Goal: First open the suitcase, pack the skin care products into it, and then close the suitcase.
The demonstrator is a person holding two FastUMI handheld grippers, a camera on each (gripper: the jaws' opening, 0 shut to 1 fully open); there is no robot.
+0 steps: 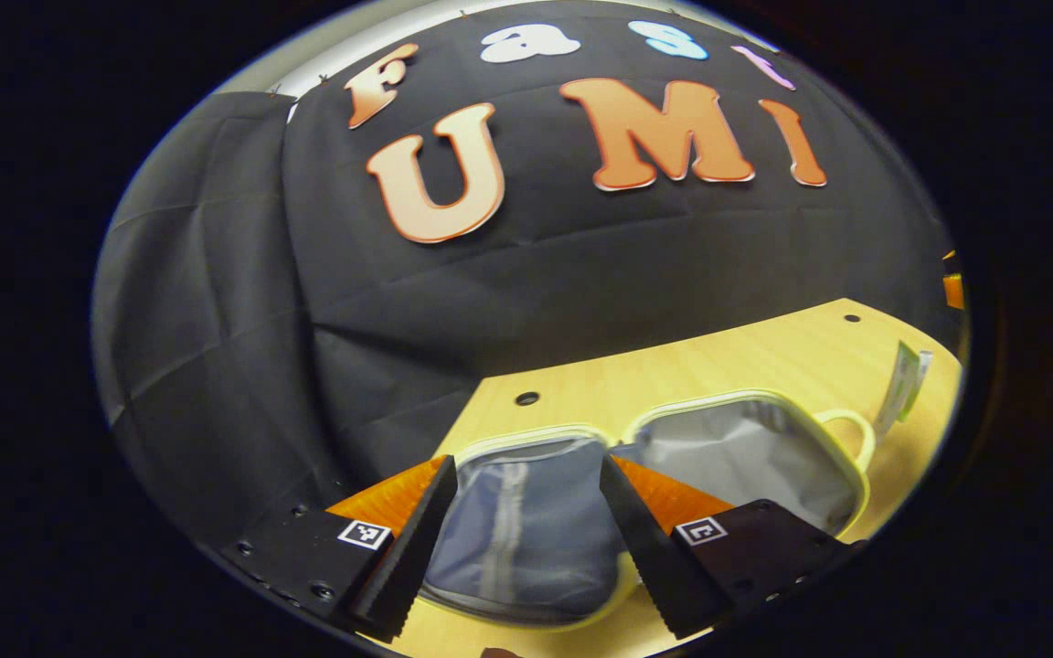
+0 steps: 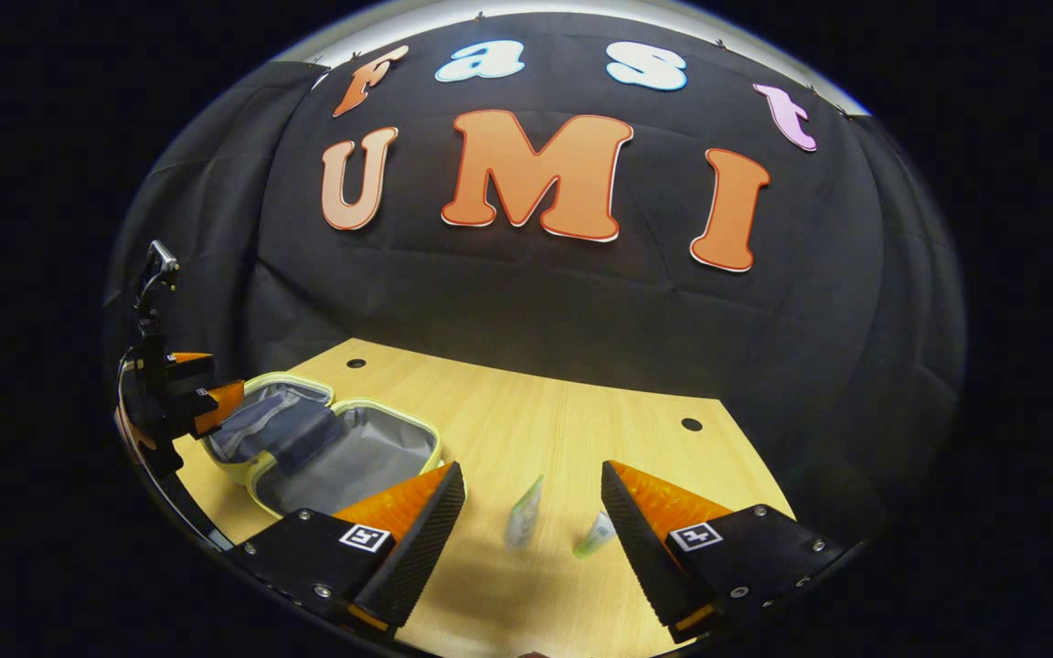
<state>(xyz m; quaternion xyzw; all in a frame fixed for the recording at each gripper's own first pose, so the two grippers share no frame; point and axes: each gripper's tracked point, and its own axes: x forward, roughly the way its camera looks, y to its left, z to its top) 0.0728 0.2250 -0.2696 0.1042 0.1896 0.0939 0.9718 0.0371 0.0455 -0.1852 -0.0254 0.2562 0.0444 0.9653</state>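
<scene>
1. Pale wood-grain tabletop (image 2: pixel 526 429) with small dark holes carried everything.
2. Small yellow-rimmed suitcase with grey fabric lining (image 1: pixel 737 448) lay fully open on it, both halves flat, loop handle on the far half.
3. My left gripper (image 1: pixel 526 539) was spread wide, holding nothing, hovering over the near half with its zipped pocket.
4. My right gripper (image 2: pixel 526 539) was also wide and empty, well apart from the suitcase.
5. Two small skin care tubes sat on the table between its fingers: pale flat tube (image 2: pixel 524 514) and green-tinted tube (image 2: pixel 596 535), near each other.
6. In the left gripper view, one white-green tube (image 1: pixel 903 382) stood just beyond the suitcase's handle side.
</scene>
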